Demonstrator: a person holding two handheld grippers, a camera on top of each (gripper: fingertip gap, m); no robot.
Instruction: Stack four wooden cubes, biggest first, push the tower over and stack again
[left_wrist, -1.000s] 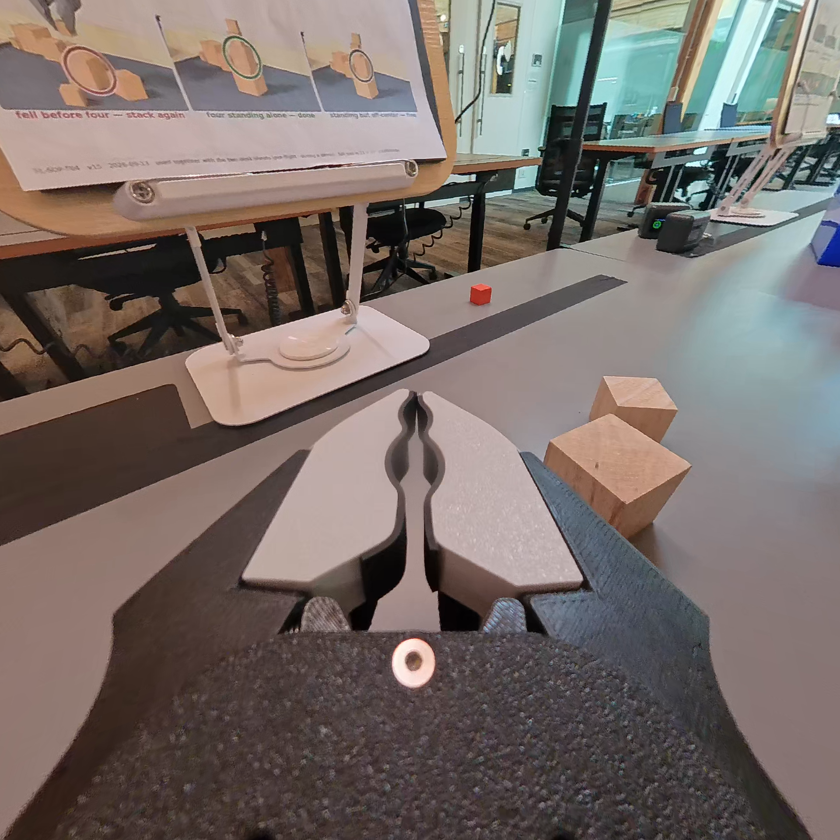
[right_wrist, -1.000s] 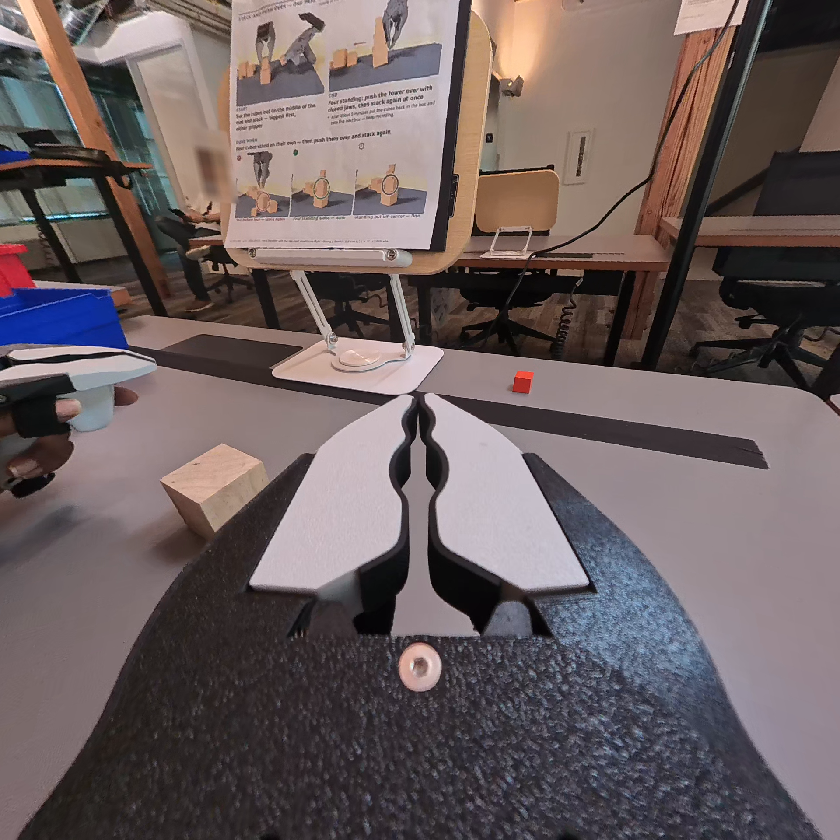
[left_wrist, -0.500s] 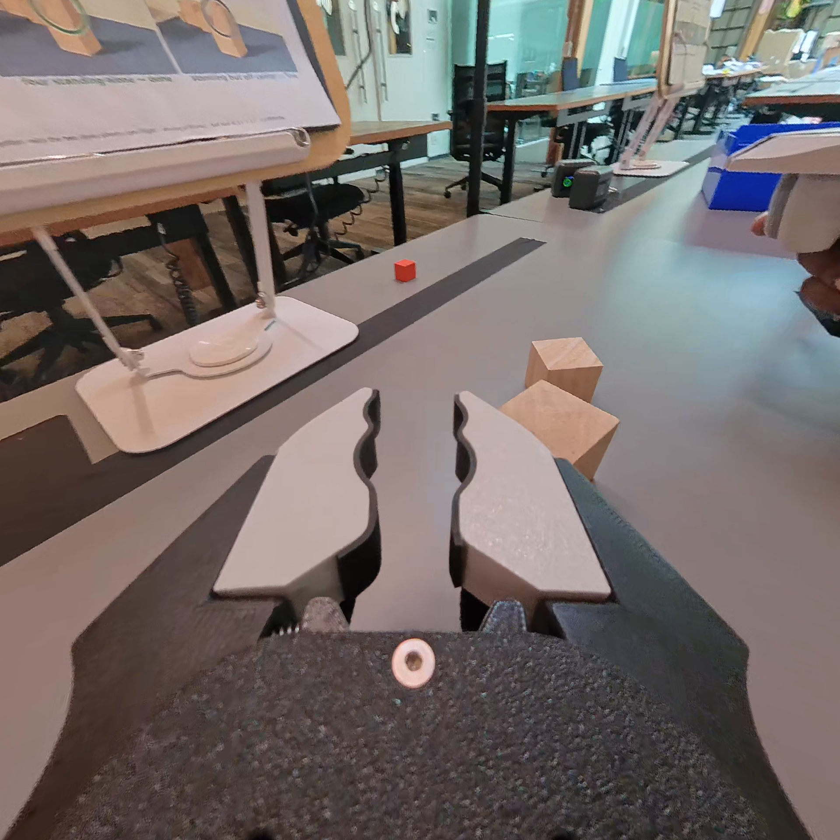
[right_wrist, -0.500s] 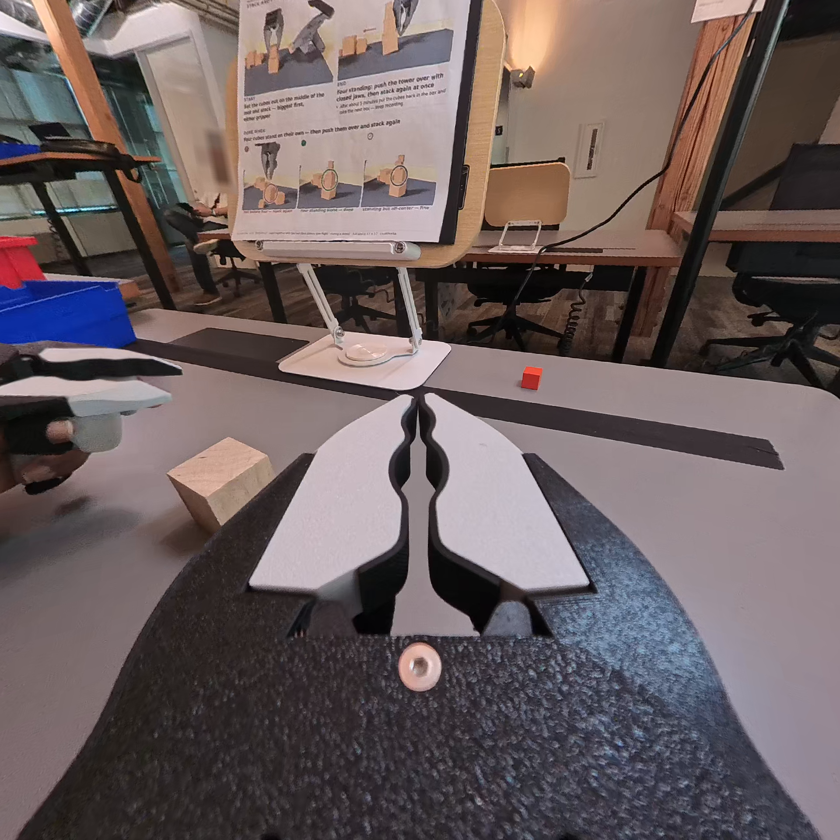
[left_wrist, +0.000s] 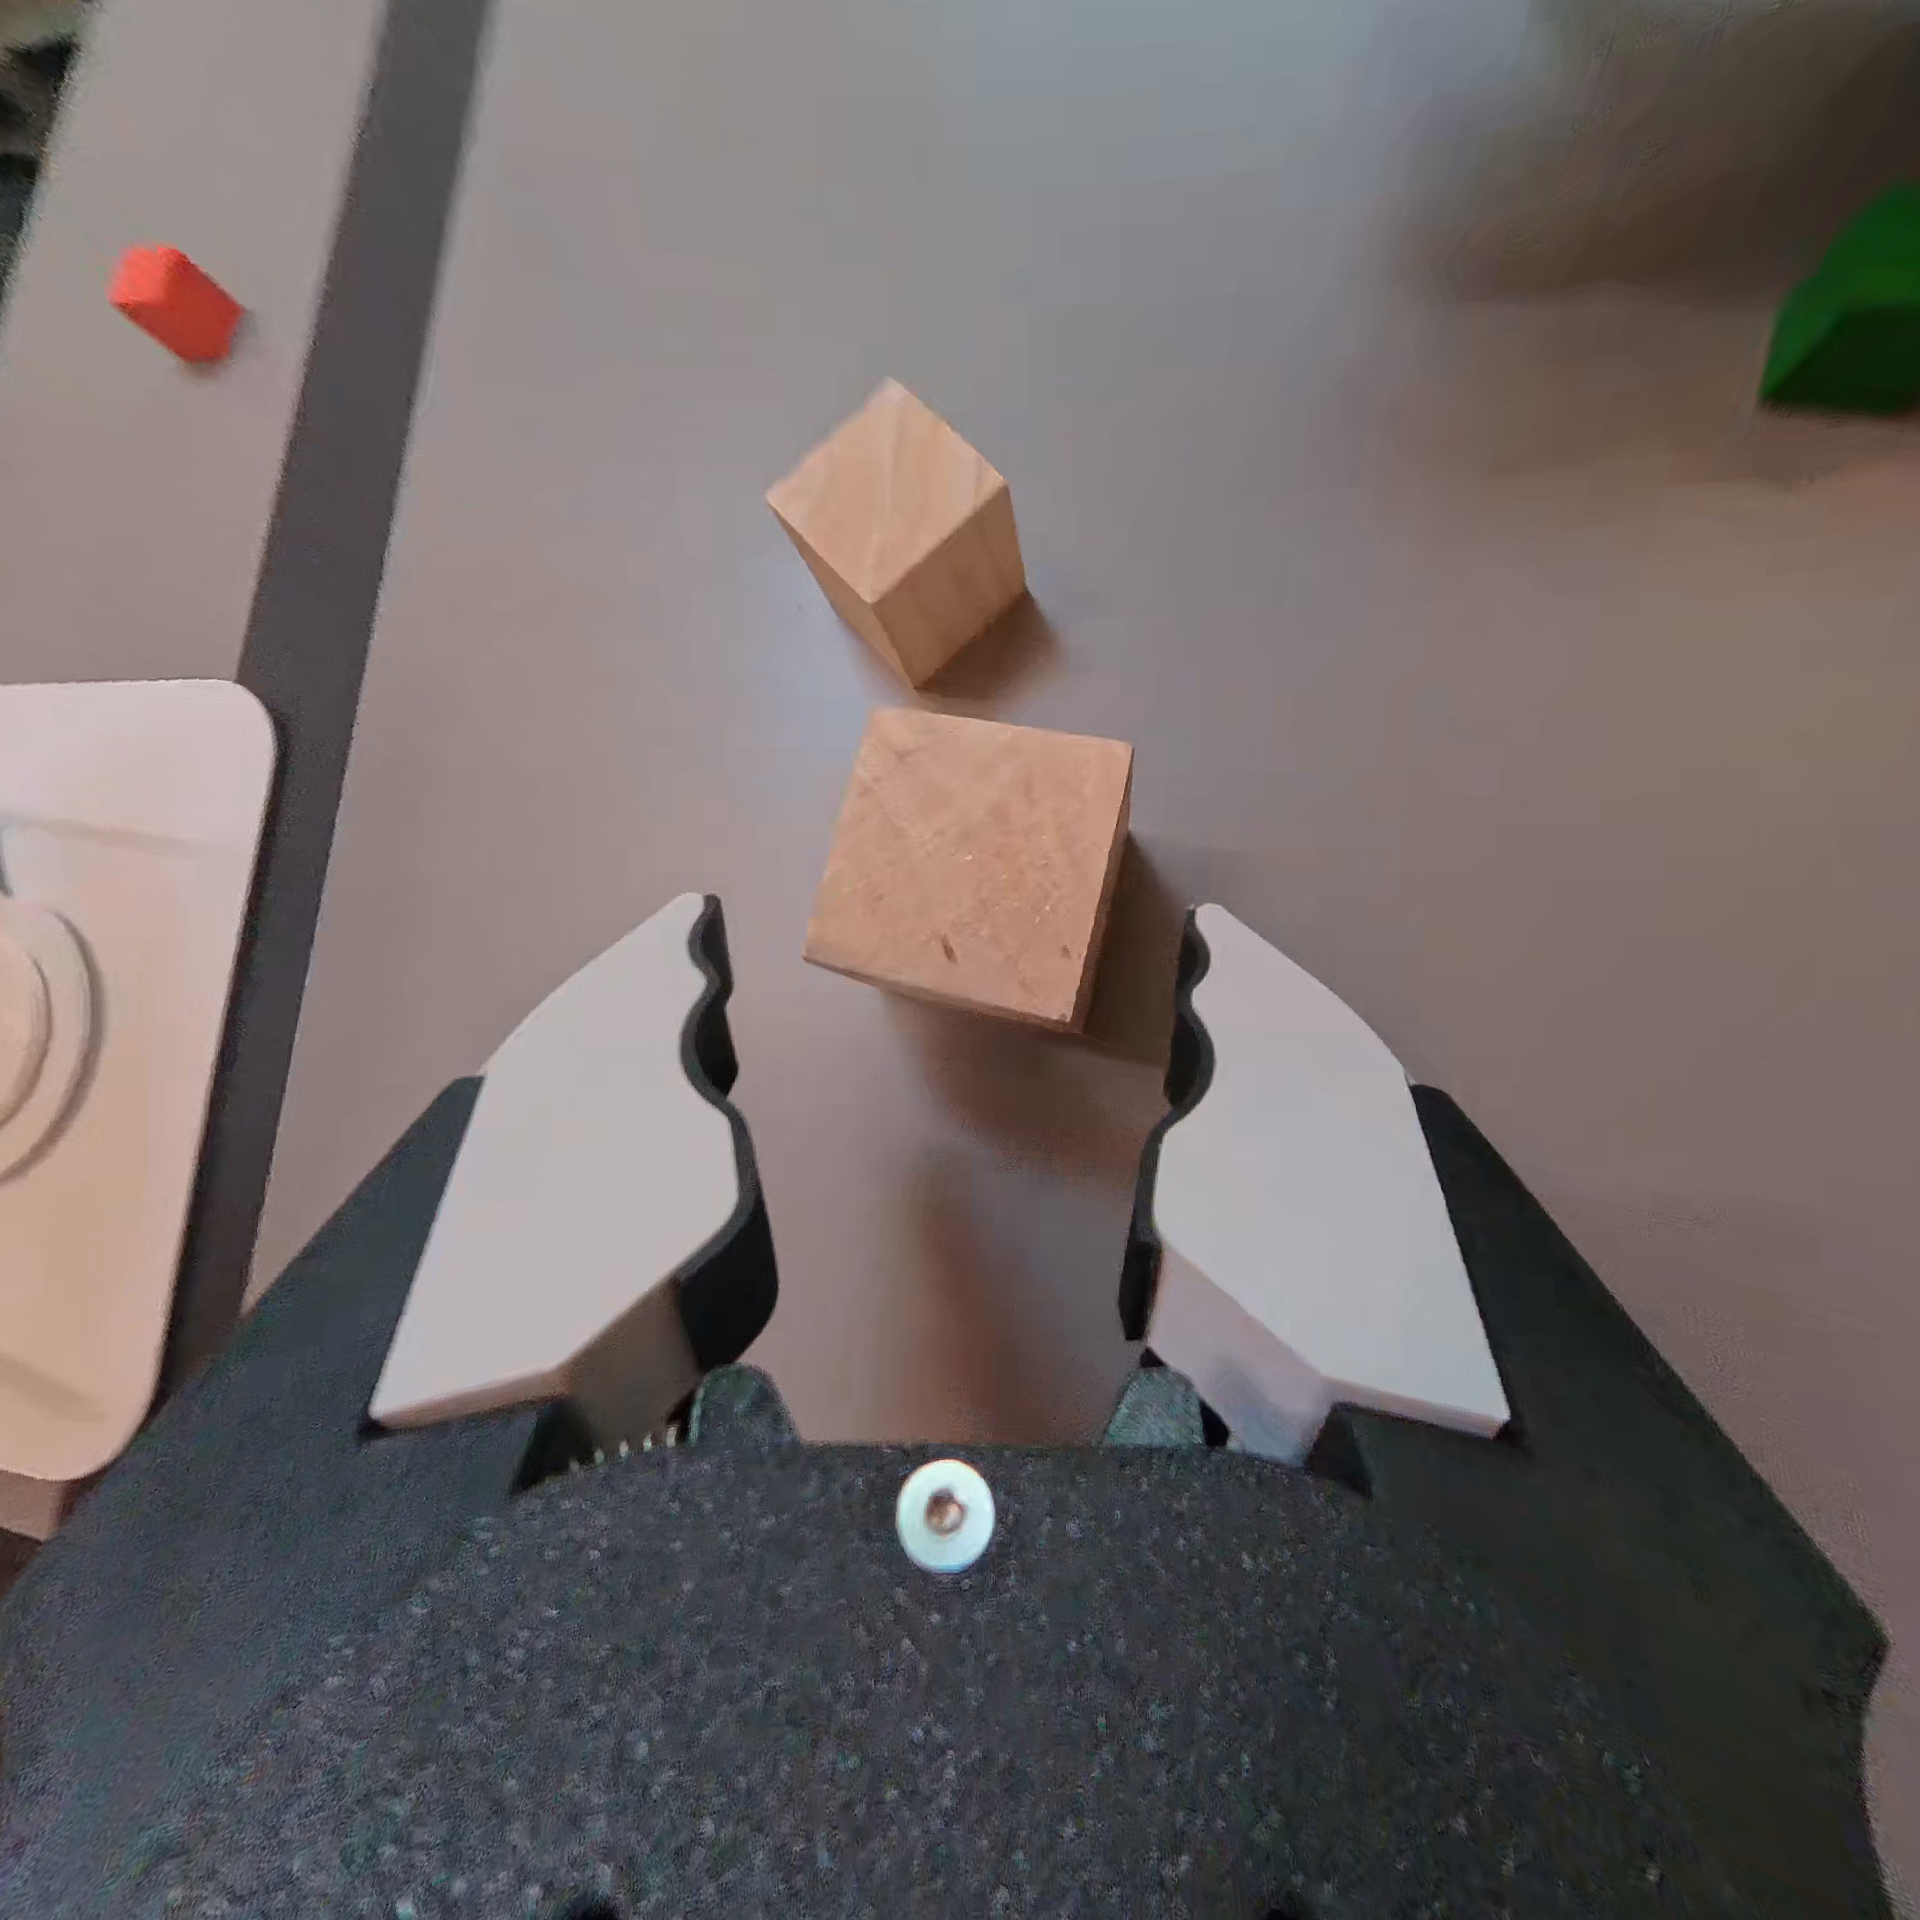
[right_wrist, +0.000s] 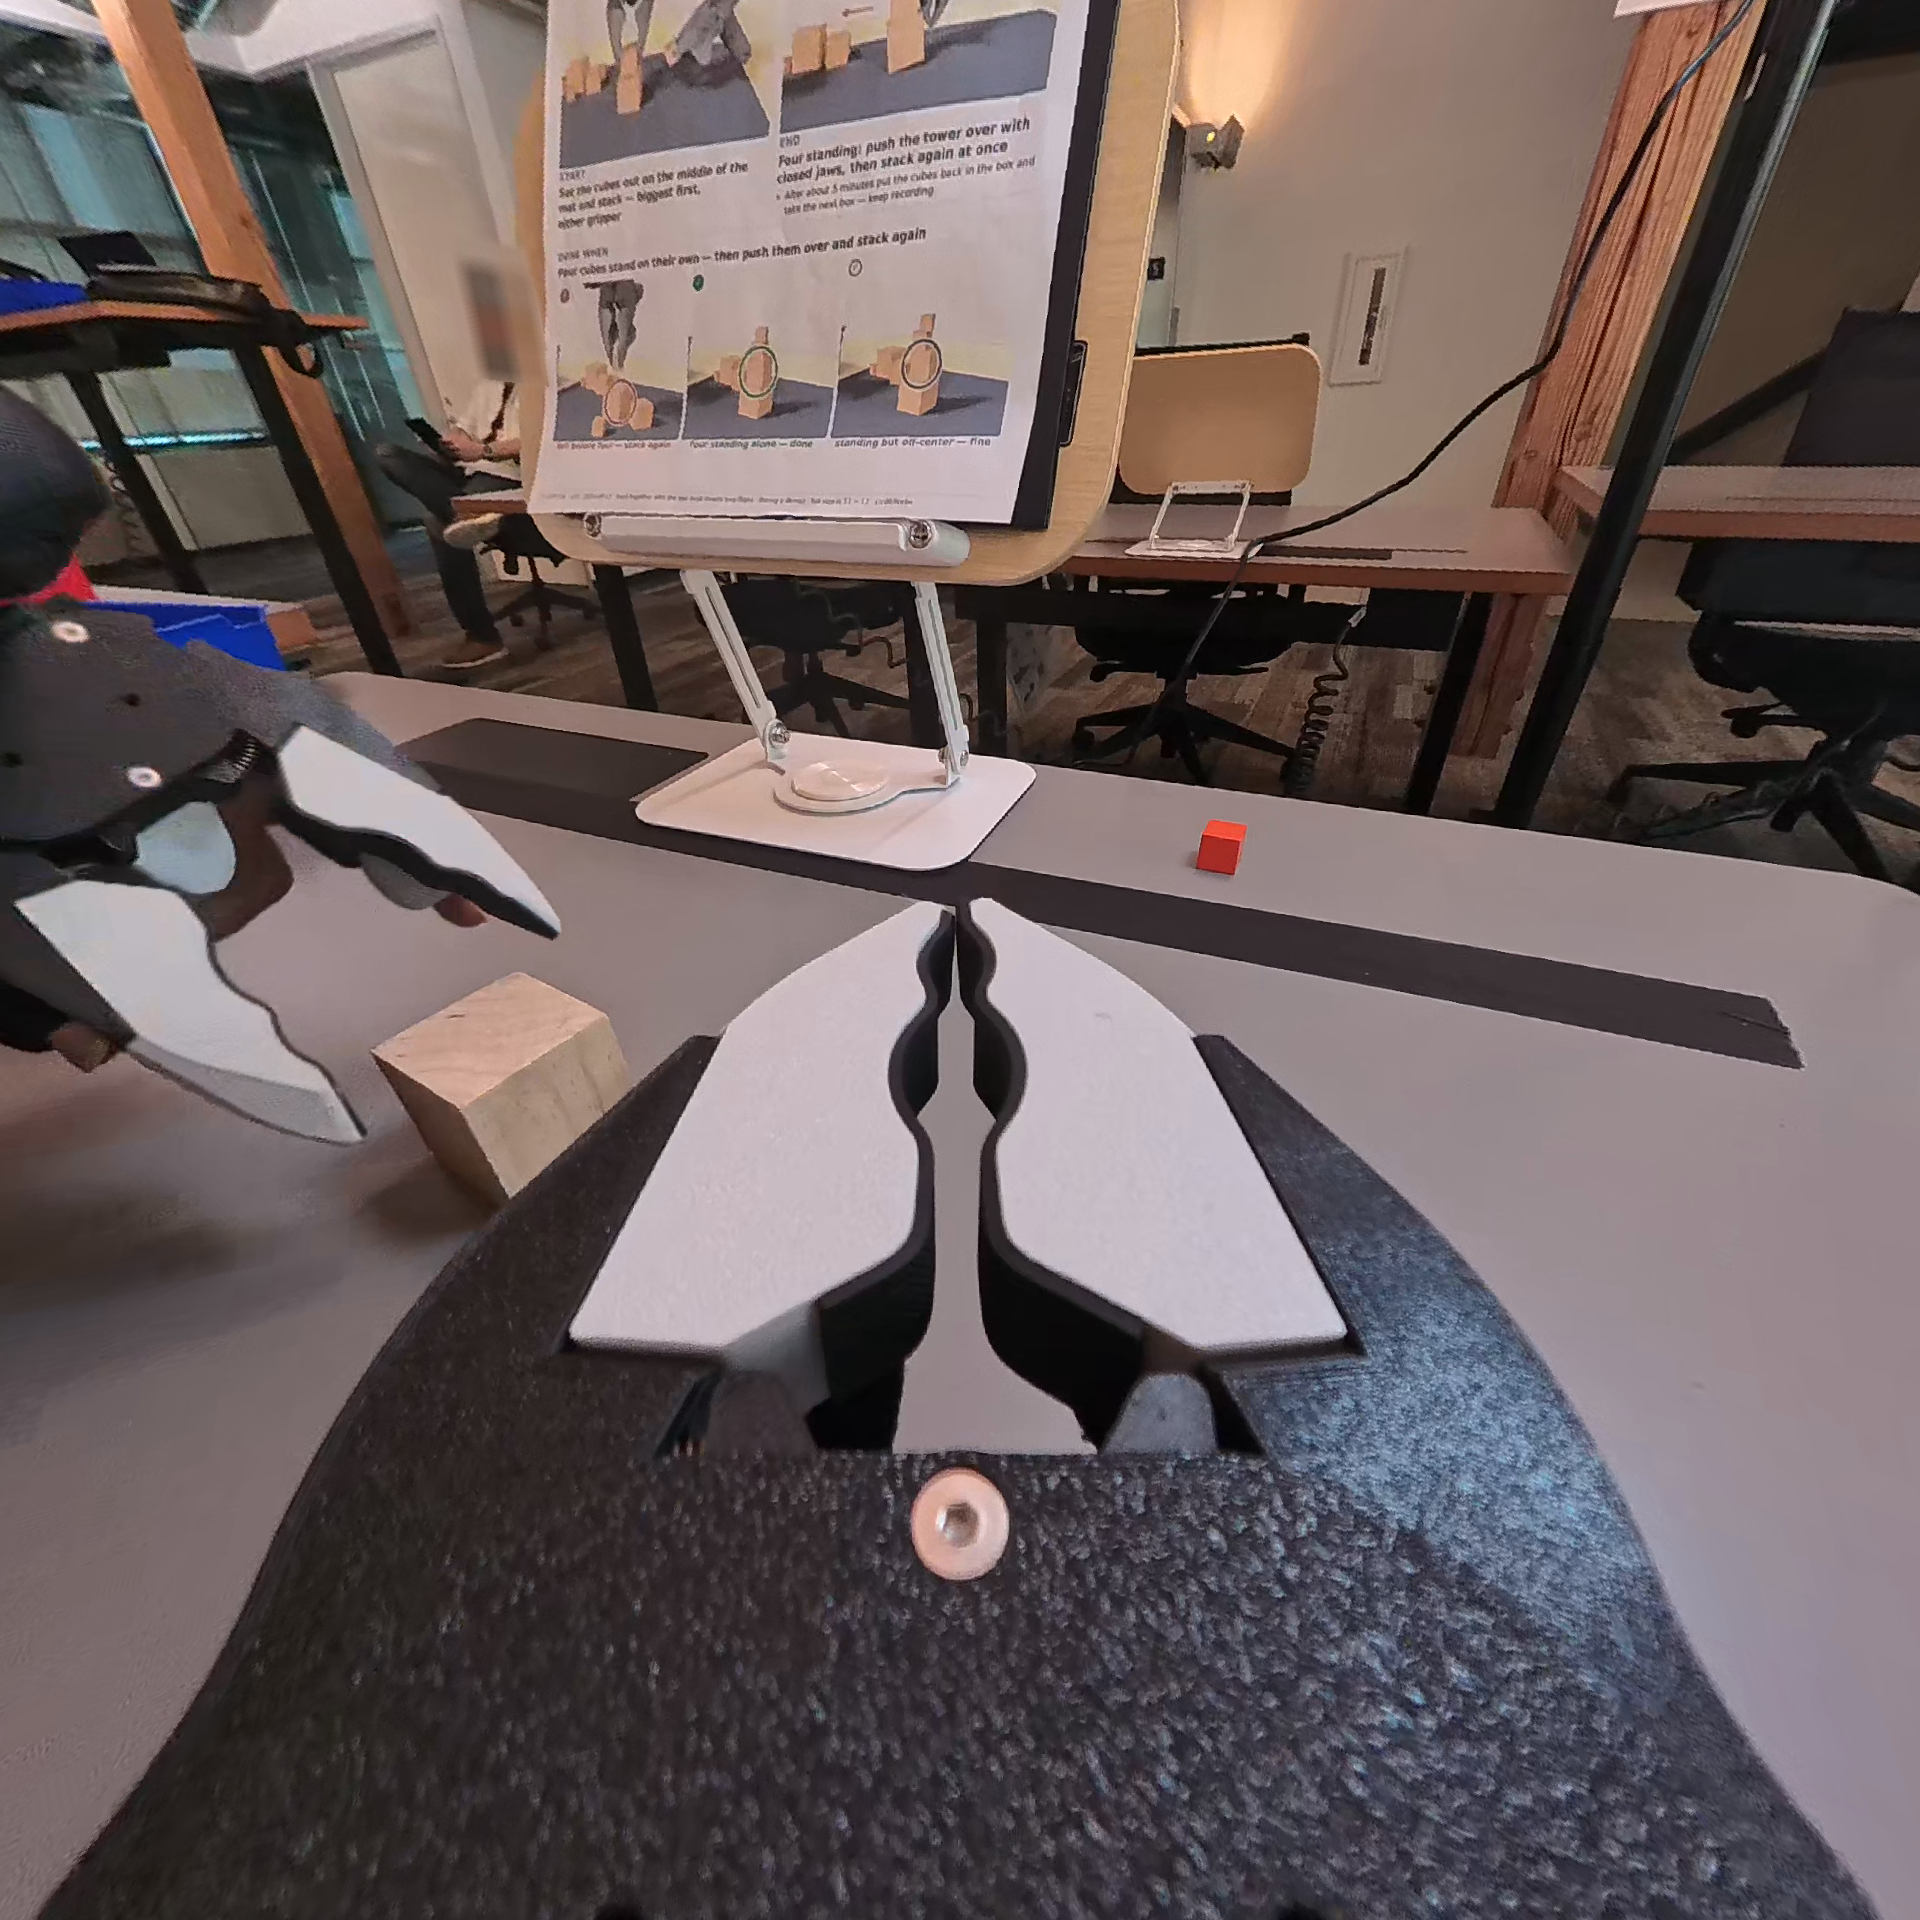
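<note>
Grey table fills the left wrist view, crossed by a dark strip along its far side, with a white stand base on that strip and a small red cube beyond it. An office with desks and chairs lies behind, and the stand carries a printed sheet. The left claw hangs above the table and points steeply down, its jaws spread wide and holding nothing. A big wooden cube sits just ahead of the fingertips, roughly centred in the gap though a little nearer the right finger, with clear table showing between it and each pad. A smaller wooden cube lies just beyond it, close but apart, turned corner-on. A green object lies well off near the right edge of that view. The right claw rests low over the middle of the table, fingers pressed together on nothing, aimed at the strip. To its left the big cube is partly hidden by its body. Judging from this, a good grip on the big cube calls for squaring the pads to two opposite flat faces, since the cube sits slightly skewed to the jaw line. The claw should also come down far enough for the pads to bear on the sides rather than the top edge. Keeping clear of the smaller cube matters too, as a nudge would shove it.
</note>
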